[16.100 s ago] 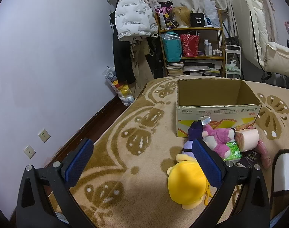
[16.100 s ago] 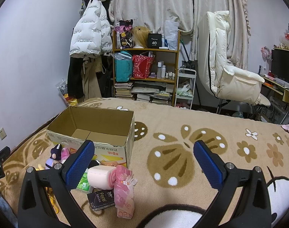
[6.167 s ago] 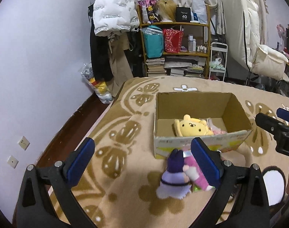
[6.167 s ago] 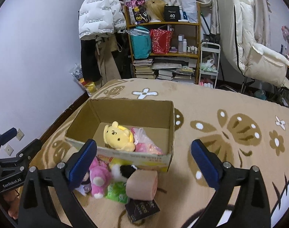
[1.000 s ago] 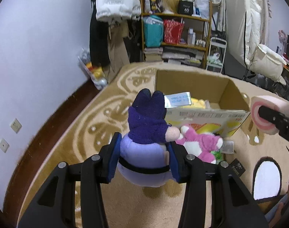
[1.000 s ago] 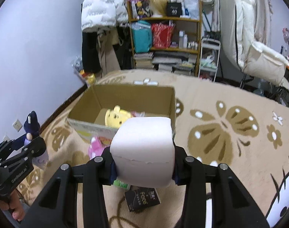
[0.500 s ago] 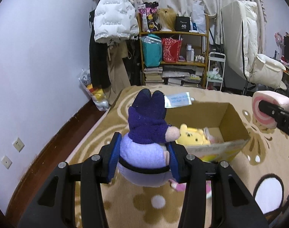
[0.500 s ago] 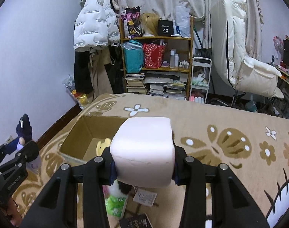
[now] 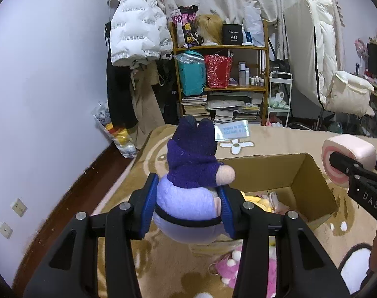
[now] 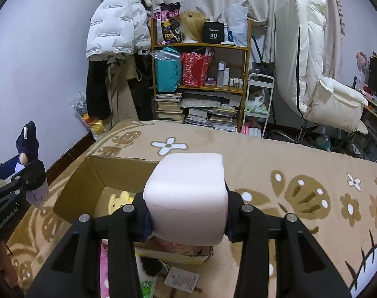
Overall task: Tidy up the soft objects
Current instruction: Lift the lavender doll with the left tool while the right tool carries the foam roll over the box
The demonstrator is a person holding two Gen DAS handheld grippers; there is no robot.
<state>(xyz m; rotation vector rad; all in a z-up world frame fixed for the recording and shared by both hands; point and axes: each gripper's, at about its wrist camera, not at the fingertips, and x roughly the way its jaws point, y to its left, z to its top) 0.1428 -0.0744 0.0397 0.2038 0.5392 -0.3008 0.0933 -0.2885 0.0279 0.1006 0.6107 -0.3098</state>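
My left gripper [image 9: 187, 206] is shut on a purple plush toy [image 9: 191, 173] with a dark hood, held in the air at the near left corner of the open cardboard box [image 9: 310, 171]. My right gripper [image 10: 187, 213] is shut on a pale pink soft roll [image 10: 188, 193], raised over the box's [image 10: 72, 188] near wall. A yellow plush [image 10: 119, 198] lies inside the box. The roll [image 9: 347, 156] also shows at the right of the left wrist view, and the purple toy [image 10: 29, 149] at the left of the right wrist view.
A pink plush [image 9: 238, 268] lies on the tan patterned blanket [image 10: 300, 164] in front of the box, beside a green packet [image 10: 147, 288] and a paper tag [image 10: 181, 279]. Behind stand a cluttered shelf [image 10: 201, 79], hanging coats [image 10: 114, 24] and a white chair [image 10: 325, 82].
Both grippers have risen and moved forward towards the box with their loads. The box now sits lower in both views, and its inside shows more.
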